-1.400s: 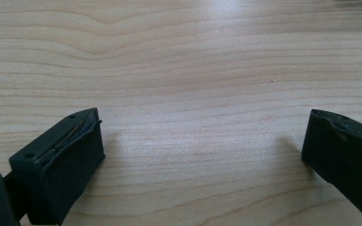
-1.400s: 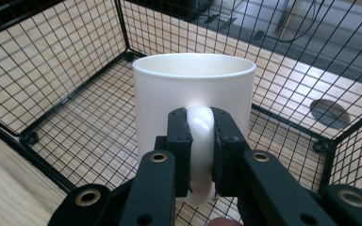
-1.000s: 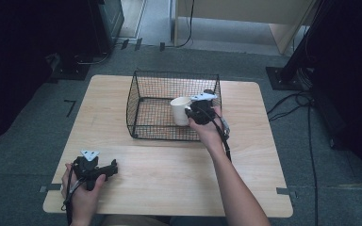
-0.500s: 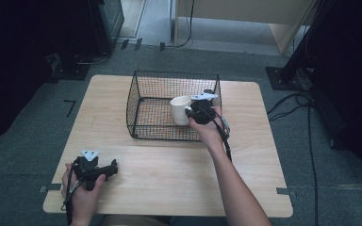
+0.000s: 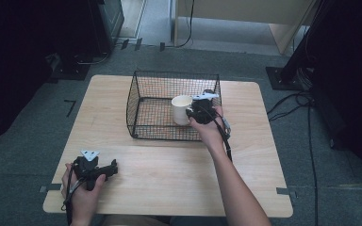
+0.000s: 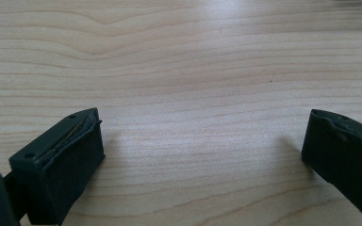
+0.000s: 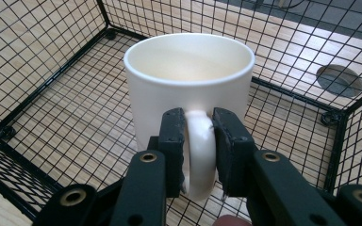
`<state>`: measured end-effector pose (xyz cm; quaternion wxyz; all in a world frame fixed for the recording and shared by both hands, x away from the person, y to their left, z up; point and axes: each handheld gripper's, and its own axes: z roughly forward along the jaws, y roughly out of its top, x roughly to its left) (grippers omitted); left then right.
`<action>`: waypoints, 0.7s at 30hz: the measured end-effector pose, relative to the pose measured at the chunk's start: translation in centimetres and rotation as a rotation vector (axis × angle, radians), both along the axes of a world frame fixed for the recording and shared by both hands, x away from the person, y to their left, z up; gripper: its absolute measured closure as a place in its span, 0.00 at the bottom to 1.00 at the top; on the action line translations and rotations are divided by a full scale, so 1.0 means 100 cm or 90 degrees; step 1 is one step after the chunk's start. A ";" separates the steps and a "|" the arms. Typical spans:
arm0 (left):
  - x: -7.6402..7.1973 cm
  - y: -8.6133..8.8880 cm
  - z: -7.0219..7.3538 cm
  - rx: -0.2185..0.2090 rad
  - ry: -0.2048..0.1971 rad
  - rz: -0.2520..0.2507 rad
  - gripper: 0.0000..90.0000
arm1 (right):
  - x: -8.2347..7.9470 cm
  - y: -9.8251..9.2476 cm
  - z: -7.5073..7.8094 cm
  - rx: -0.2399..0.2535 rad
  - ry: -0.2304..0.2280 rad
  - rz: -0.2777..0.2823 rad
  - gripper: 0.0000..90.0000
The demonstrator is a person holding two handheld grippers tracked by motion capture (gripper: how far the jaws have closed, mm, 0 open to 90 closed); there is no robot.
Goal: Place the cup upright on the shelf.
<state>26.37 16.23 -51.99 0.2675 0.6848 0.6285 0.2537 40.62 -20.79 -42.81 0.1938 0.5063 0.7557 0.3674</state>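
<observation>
A white mug stands upright inside the black wire basket at the back middle of the table. My right gripper is shut on the mug's handle, one jaw on each side of it. Near the table's front left corner my left gripper rests low over bare wood, its jaws wide open with nothing between them.
The basket has tall mesh walls around the mug. The wooden table has a round cable hole beyond the basket's far wall. Cables and dark stands lie on the floor to the right.
</observation>
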 end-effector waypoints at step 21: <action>0.000 0.000 0.000 -0.001 0.000 -0.002 0.00 | 0.002 0.000 -0.004 -0.003 0.005 -0.010 0.81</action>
